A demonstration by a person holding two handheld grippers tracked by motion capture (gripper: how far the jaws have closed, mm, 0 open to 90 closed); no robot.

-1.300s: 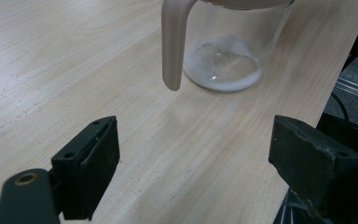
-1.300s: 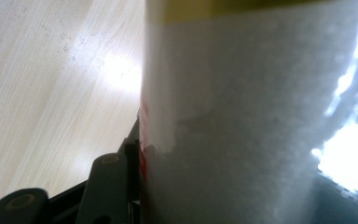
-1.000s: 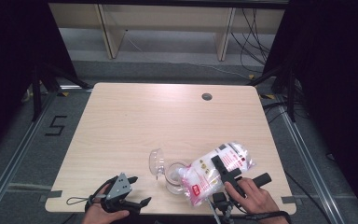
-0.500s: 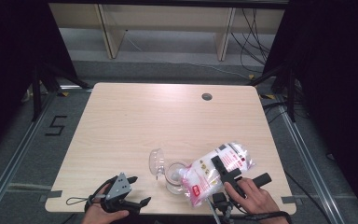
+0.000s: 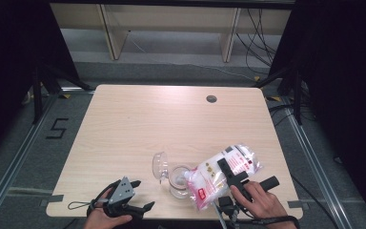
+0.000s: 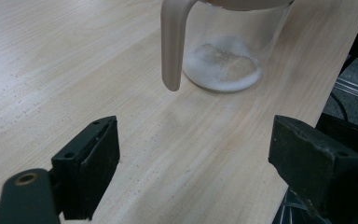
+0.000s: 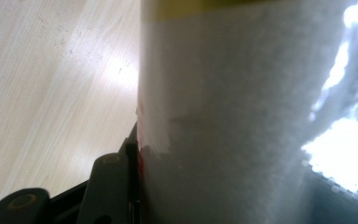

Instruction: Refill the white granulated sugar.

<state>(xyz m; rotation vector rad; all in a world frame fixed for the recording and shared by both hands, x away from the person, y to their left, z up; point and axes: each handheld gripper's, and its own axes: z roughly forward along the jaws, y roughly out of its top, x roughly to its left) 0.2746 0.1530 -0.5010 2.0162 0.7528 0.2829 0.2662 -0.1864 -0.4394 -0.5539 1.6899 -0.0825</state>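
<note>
Bag of white powder, clamped in right tool, tilts over jug; left tool gapes.

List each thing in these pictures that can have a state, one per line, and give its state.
Bag of white powder: tilted, mouth over the jar, clamped by the right gripper.
Clear jar: upright, lid swung open, a little white powder on its bottom.
Left gripper: open, empty.
Right gripper: shut on the bag.

From above your side, the high view looks forward and down over the whole counter. Your left gripper view sits low, close to the jug; your right gripper view presses against the bag.
</note>
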